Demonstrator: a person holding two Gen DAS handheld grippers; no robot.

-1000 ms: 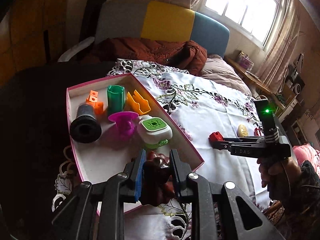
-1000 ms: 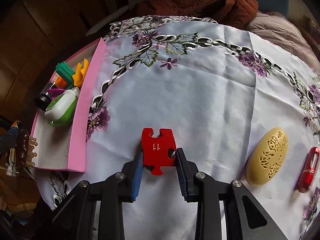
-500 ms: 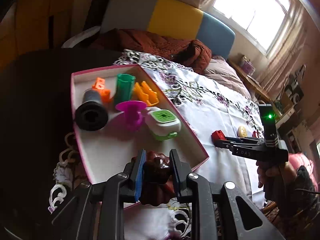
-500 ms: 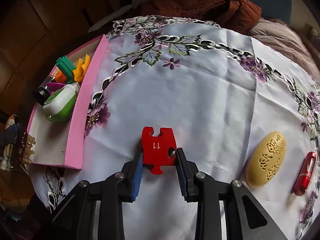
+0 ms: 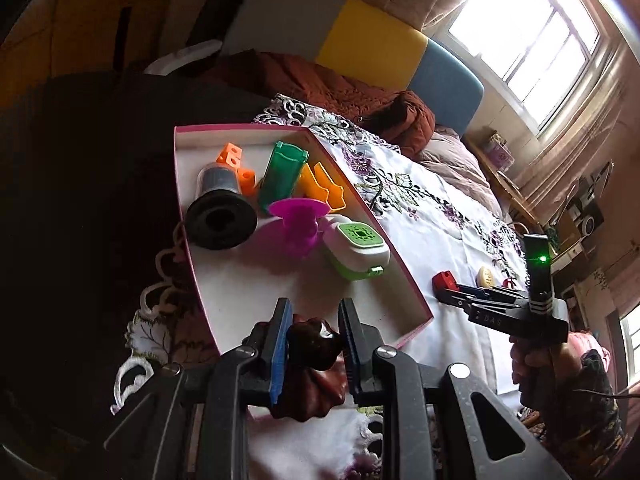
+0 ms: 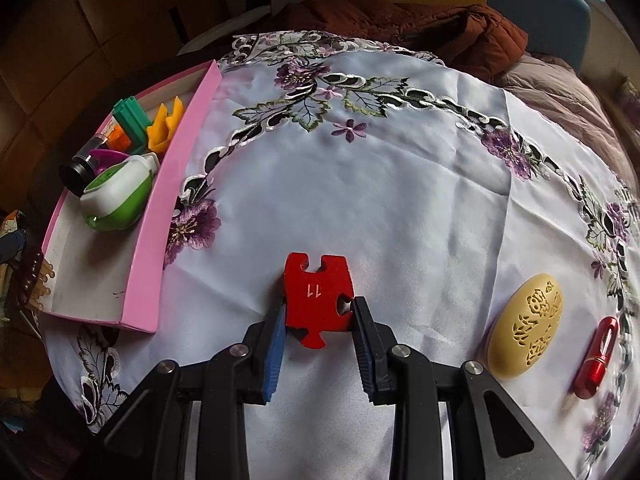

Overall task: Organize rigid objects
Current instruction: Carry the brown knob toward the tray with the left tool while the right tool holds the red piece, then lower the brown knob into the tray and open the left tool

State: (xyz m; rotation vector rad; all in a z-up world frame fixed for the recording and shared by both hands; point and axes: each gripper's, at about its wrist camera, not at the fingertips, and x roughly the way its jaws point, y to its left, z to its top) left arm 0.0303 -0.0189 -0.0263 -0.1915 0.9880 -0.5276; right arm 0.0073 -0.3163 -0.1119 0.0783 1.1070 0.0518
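My left gripper (image 5: 314, 312) is shut on a dark brown carved wooden piece (image 5: 312, 344) and hovers over the near edge of the pink box (image 5: 256, 280). From the right wrist view the same brown piece (image 6: 30, 280) shows pale teeth, beside the box (image 6: 172, 184). My right gripper (image 6: 320, 316) is shut on a red puzzle piece (image 6: 318, 296) marked 11, low over the white embroidered cloth (image 6: 400, 184). The left wrist view shows that gripper (image 5: 452, 288) to the right of the box, held by a hand.
In the box lie a black cylinder (image 5: 220, 216), orange bits (image 5: 232, 156), a green tube (image 5: 282, 176), a yellow piece (image 5: 324, 188), a magenta piece (image 5: 298, 220) and a white-green device (image 5: 356, 248). A yellow carved oval (image 6: 526, 324) and a red tube (image 6: 596, 356) lie on the cloth to the right.
My left gripper has slid leftward along the box's near edge and rolled a little, still holding the brown piece. The right gripper and red piece have stayed put.
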